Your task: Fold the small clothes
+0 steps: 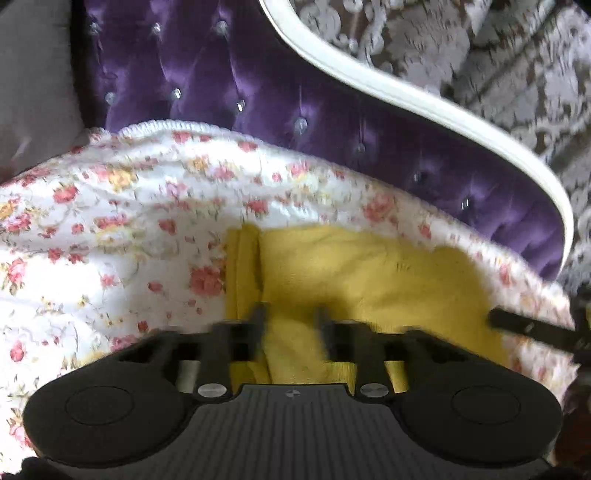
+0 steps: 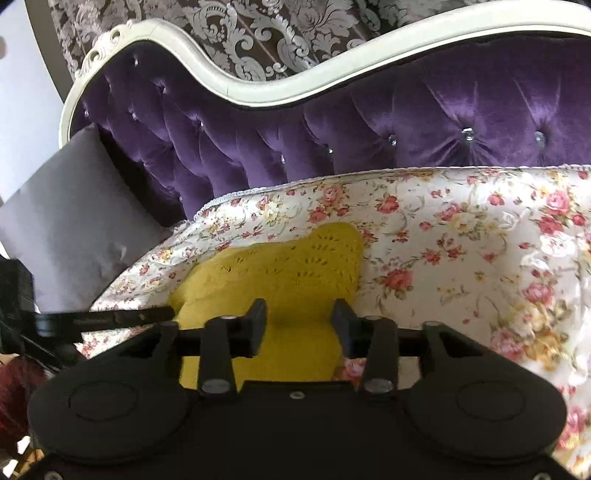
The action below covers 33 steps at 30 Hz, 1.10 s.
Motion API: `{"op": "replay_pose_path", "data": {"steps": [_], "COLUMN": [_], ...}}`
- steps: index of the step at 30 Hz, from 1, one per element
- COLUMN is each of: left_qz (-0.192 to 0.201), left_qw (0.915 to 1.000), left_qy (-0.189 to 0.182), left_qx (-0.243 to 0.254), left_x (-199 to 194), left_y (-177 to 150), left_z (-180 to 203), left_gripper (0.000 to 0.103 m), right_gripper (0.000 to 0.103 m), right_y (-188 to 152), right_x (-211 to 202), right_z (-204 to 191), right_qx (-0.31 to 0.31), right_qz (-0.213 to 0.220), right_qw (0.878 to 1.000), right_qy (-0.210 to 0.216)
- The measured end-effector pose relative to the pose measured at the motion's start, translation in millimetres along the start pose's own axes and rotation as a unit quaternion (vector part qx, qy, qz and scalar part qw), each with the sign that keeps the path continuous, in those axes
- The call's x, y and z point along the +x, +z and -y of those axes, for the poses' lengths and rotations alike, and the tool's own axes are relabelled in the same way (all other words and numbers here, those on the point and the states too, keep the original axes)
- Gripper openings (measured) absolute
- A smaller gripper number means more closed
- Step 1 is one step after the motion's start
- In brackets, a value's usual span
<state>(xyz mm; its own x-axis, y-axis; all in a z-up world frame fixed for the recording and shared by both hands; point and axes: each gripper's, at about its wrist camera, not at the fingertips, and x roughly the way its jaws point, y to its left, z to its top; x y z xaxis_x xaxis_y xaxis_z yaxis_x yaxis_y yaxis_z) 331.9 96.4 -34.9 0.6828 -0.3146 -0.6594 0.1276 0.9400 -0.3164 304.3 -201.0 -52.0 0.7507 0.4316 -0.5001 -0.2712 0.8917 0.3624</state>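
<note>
A small yellow knitted garment (image 1: 369,273) lies on a floral cover (image 1: 110,229); it also shows in the right wrist view (image 2: 295,269). My left gripper (image 1: 290,314) hovers over the garment's near left part with its jaws open and garment cloth between the fingers; the view is blurred. My right gripper (image 2: 299,317) is open over the garment's near edge, with nothing held. The right gripper's finger (image 1: 532,328) pokes in at the right of the left wrist view. The left gripper's finger (image 2: 110,317) shows at the left of the right wrist view.
The floral cover (image 2: 461,240) lies on a sofa with a purple tufted back (image 2: 406,118) and a white carved frame (image 2: 258,92). A grey cushion (image 2: 70,221) leans at the sofa's left end. Patterned wallpaper (image 2: 258,29) is behind.
</note>
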Motion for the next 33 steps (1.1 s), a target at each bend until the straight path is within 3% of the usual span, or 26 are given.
{"op": "replay_pose_path", "data": {"steps": [1,5,7,9,11,13,16,21,33], "left_qz": [0.009,0.005,-0.005,-0.012,-0.012,-0.019,-0.036,-0.037,-0.032], "left_qw": [1.0000,0.9996,0.9990,0.9971,0.9946,0.9943,0.9962,0.9965,0.9976], "left_qy": [0.001,-0.001,0.004,0.014,0.033,0.055,0.057,0.060,-0.024], "left_qx": [0.003,0.027,0.044,0.074,0.097,0.089,0.056,0.044,-0.056], "left_x": [-1,13,23,30,34,38,41,25,-50], "left_y": [2,9,9,5,1,1,4,6,-19], "left_z": [2,16,24,32,35,32,23,17,-27], "left_gripper": [0.058,0.062,0.071,0.074,0.082,0.099,0.103,0.101,0.101], "right_gripper": [0.054,0.057,0.058,0.058,0.058,0.058,0.059,0.060,0.064], "right_y": [1,1,-1,-4,-5,-5,-5,-1,-4], "right_x": [5,25,29,28,28,28,29,30,4], "right_z": [0,7,10,9,8,9,9,7,5], "right_qx": [-0.003,0.008,0.017,0.014,0.011,0.013,0.012,0.013,0.025], "right_qz": [-0.004,-0.029,-0.033,-0.027,-0.024,-0.022,-0.021,-0.028,-0.026], "right_qw": [1.000,0.999,0.999,0.999,0.999,0.999,0.999,0.999,0.999], "right_qy": [-0.004,-0.028,-0.032,-0.034,-0.035,-0.033,-0.032,-0.032,0.012]}}
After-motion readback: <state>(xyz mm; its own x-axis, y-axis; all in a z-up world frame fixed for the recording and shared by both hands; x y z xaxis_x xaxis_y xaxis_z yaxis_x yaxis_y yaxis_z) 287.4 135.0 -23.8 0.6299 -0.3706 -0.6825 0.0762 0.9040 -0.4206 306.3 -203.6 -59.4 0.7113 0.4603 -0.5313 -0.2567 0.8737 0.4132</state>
